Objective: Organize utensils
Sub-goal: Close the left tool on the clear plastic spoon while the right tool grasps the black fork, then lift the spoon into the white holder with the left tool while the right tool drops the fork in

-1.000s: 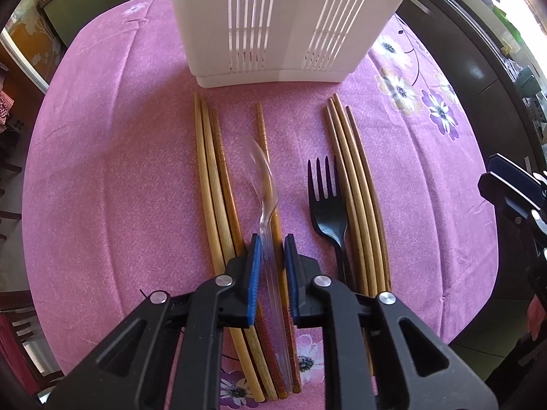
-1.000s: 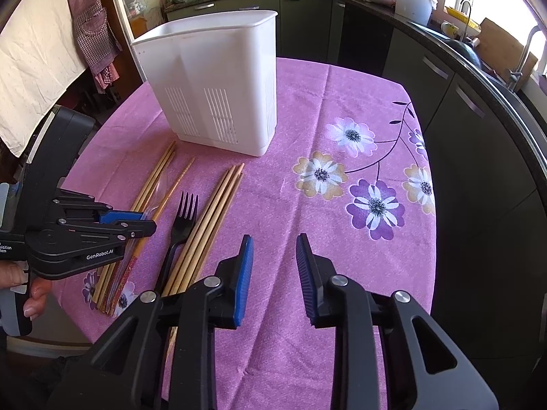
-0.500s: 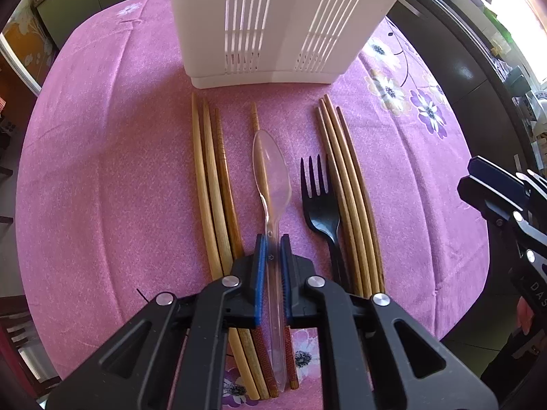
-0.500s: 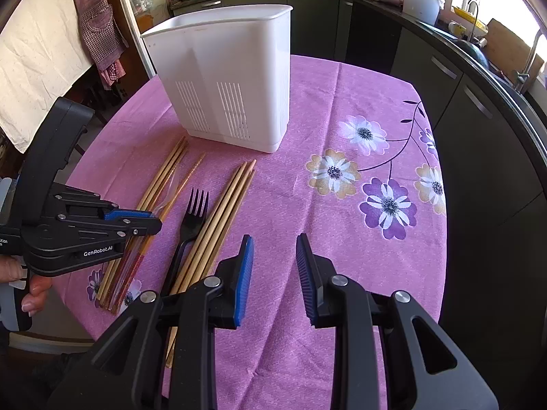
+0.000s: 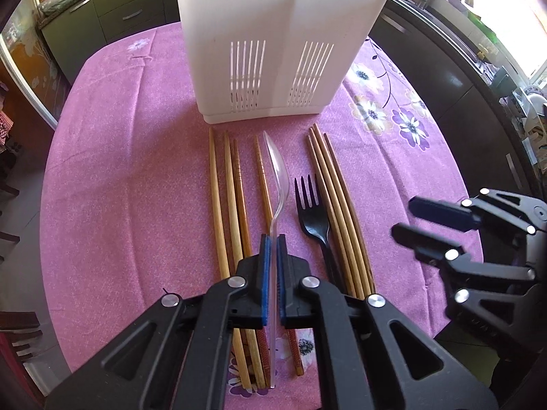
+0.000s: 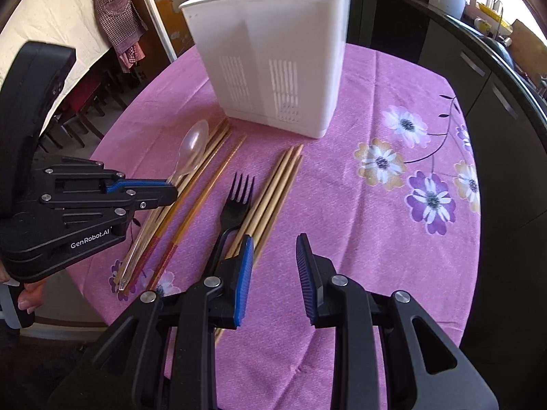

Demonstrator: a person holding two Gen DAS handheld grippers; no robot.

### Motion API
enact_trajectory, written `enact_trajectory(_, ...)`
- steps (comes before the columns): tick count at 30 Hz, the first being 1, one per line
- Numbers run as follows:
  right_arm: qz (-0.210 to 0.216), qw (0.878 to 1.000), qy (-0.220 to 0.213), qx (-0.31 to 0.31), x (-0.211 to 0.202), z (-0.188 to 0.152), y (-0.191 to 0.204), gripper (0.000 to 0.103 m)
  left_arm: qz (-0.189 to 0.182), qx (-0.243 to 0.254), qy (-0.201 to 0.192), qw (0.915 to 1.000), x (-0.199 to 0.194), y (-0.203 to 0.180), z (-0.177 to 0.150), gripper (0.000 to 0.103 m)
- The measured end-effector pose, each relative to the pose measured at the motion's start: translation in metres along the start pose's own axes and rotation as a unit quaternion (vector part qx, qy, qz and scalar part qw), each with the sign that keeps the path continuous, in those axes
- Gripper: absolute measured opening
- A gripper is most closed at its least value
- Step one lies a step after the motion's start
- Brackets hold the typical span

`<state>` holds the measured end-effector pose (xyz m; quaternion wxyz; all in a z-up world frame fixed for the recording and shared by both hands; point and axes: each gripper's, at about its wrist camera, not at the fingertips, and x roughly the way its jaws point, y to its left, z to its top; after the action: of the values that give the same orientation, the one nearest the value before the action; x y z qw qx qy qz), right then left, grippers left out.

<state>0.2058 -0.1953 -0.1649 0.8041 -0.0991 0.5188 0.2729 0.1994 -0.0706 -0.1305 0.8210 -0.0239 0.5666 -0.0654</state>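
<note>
My left gripper (image 5: 272,239) is shut on the handle of a clear plastic spoon (image 5: 278,177) and holds it lifted above the purple tablecloth; the spoon (image 6: 193,148) also shows raised in the right wrist view, held by the left gripper (image 6: 171,191). A black plastic fork (image 5: 312,215) lies between two groups of wooden chopsticks (image 5: 336,205) (image 5: 229,205). A white slotted utensil holder (image 5: 273,44) stands behind them. My right gripper (image 6: 275,266) is open and empty, just right of the fork (image 6: 236,201), and shows at the right in the left wrist view (image 5: 420,218).
The round table's purple flowered cloth (image 6: 393,177) falls off at the near edge. Dark kitchen cabinets (image 6: 495,78) run along the right. Chairs (image 6: 82,112) and a hanging apron (image 6: 112,10) stand at the left.
My left gripper closed on the clear spoon and lifted it off the cloth, bowl tilted up. My right gripper moved closer toward the fork and stays open.
</note>
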Motion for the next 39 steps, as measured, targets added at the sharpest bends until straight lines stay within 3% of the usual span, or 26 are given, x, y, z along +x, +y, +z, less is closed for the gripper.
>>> enact_trajectory(6,0.021,0.999,0.039,0.011,0.026,0.008,0.021,0.013,0.002,0.002,-0.029,0.9996,-0.023,0.008,-0.005,0.004)
enact_trajectory(23,-0.019,0.994,0.109,0.015,0.069,0.027,0.046,0.013,-0.012,0.014,-0.052,0.9985,-0.039,0.016,-0.013,0.004)
enact_trajectory(29,-0.030,0.996,0.088,0.012,0.073,0.028,0.060,0.012,-0.007,0.015,-0.058,0.9982,-0.043,0.016,-0.012,0.004)
enact_trajectory(32,-0.009,0.998,0.065,0.022,0.063,0.023,0.056,0.010,-0.007,0.014,-0.064,0.9978,-0.048,0.018,-0.012,0.004)
enact_trajectory(39,0.043,0.997,-0.051,0.047,-0.003,0.019,0.043,0.009,-0.020,0.016,-0.118,0.9927,-0.089,0.016,0.001,0.004)
